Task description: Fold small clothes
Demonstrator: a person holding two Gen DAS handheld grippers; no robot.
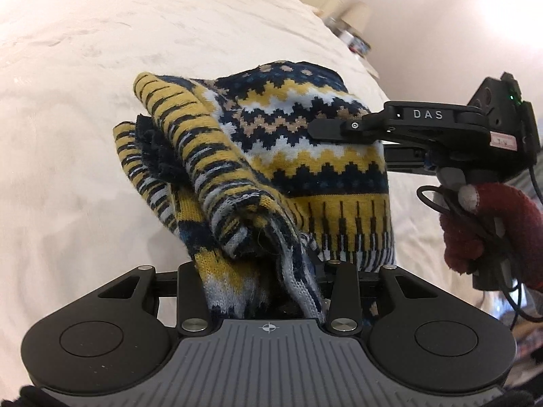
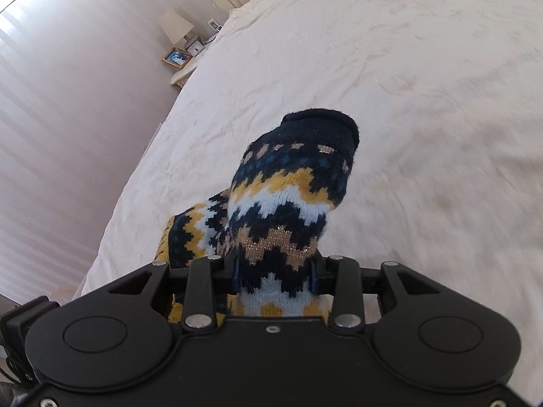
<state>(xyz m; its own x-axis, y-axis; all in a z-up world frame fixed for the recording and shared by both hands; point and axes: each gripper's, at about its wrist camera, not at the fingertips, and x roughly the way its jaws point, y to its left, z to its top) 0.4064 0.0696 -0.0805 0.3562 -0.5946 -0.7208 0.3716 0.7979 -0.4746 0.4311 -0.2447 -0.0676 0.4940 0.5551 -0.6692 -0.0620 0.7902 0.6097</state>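
Note:
A small knitted garment with navy, yellow, white and tan zigzag bands hangs bunched above the cream bed. My left gripper is shut on its lower folds; the cloth hides the fingertips. My right gripper comes in from the right in the left wrist view and pinches the garment's right side. In the right wrist view the right gripper is shut on the garment, whose navy end sticks up ahead.
The cream bedspread fills both views. A bedside table with a lamp, a picture frame and a small clock stands by the pale wall at the bed's far edge. A red-gloved hand holds the right gripper's handle.

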